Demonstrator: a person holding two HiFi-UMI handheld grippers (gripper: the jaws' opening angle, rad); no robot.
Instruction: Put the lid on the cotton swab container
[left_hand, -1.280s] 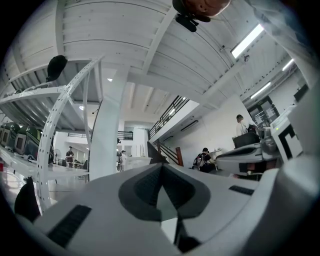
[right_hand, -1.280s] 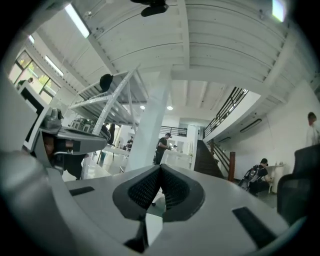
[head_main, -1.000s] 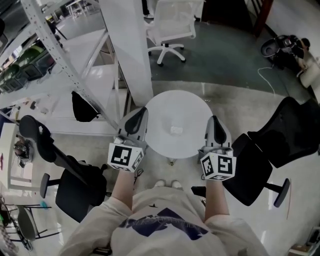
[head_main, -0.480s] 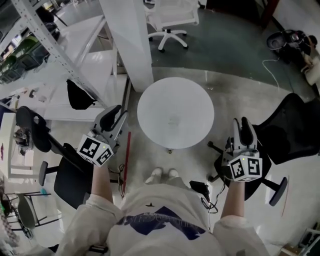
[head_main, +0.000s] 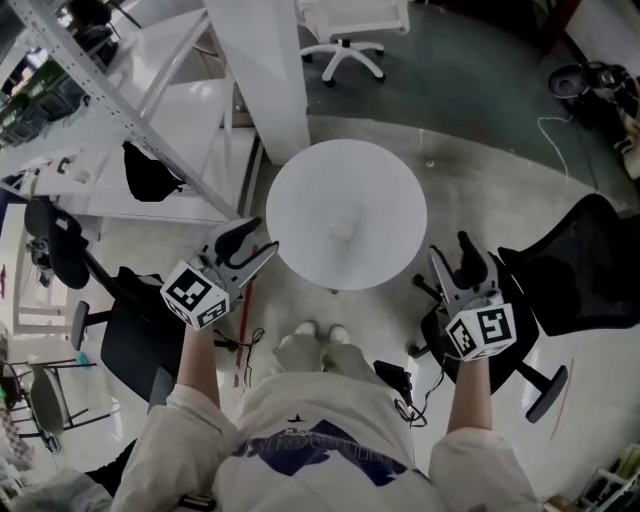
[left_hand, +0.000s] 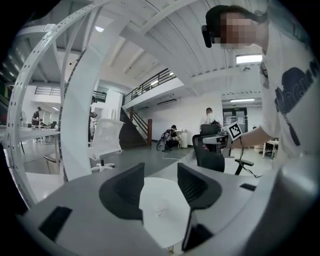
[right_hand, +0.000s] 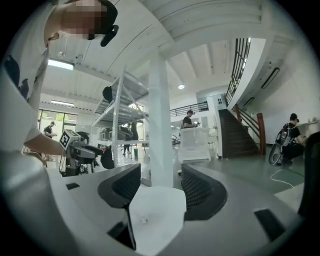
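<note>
A: Looking at the table (head_main: 300, 180), is the lid on?

B: Hard to say. A small pale thing, likely the container (head_main: 342, 229), sits alone near the middle of the top. It is too small to show whether a lid caps it.

A: And the grippers?

B: Both are off the table, well apart from the container. The left gripper (head_main: 252, 240) hangs over the floor by the table's left edge, the right gripper (head_main: 450, 250) by its right edge. Each one's jaws are opening, with nothing between them; only the far table top shows through the gap.

A: So how far along?

B: My guess: either finished or not begun. Nothing is in hand. If the lid is off, finding, lifting and seating it are all left.
</note>
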